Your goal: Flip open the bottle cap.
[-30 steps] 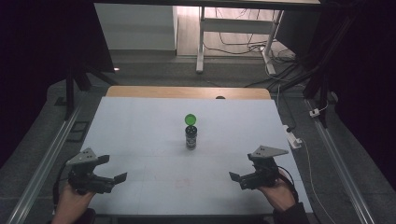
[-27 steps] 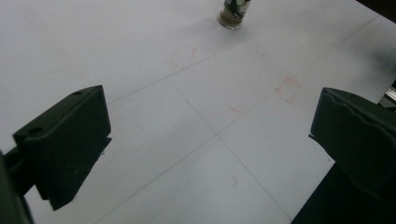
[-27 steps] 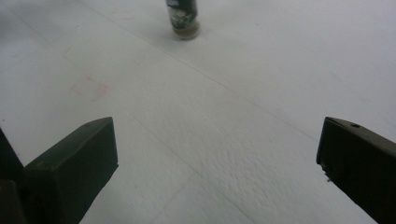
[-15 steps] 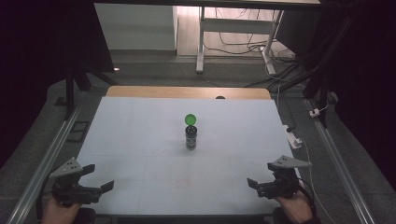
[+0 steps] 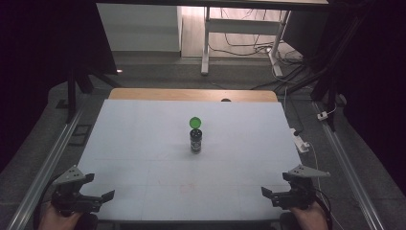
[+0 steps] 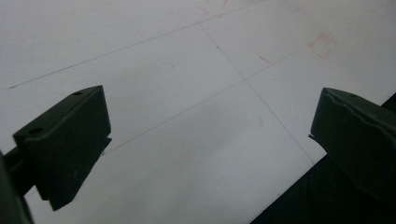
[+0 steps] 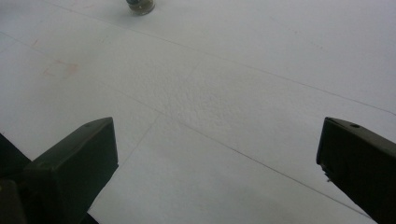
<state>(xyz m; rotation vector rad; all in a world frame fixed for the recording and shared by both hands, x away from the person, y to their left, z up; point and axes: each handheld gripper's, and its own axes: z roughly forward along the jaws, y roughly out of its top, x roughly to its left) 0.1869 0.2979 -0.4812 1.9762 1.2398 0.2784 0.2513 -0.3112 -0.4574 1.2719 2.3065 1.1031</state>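
- The small dark cylindrical bottle (image 5: 196,141) stands upright near the middle of the white table (image 5: 143,143), with a round green cap (image 5: 195,122) just behind it, lying apart on the surface.
- The left gripper (image 5: 95,199) and right gripper (image 5: 275,194) hover at the near corners, well apart from the bottle, jaws spread wide with nothing between them.
- The bottle looks light, rigid and probably smooth, so it may tip; gripping mid-body, across its width, seems safest.
- The cap looks thin and light; take it by its edge.
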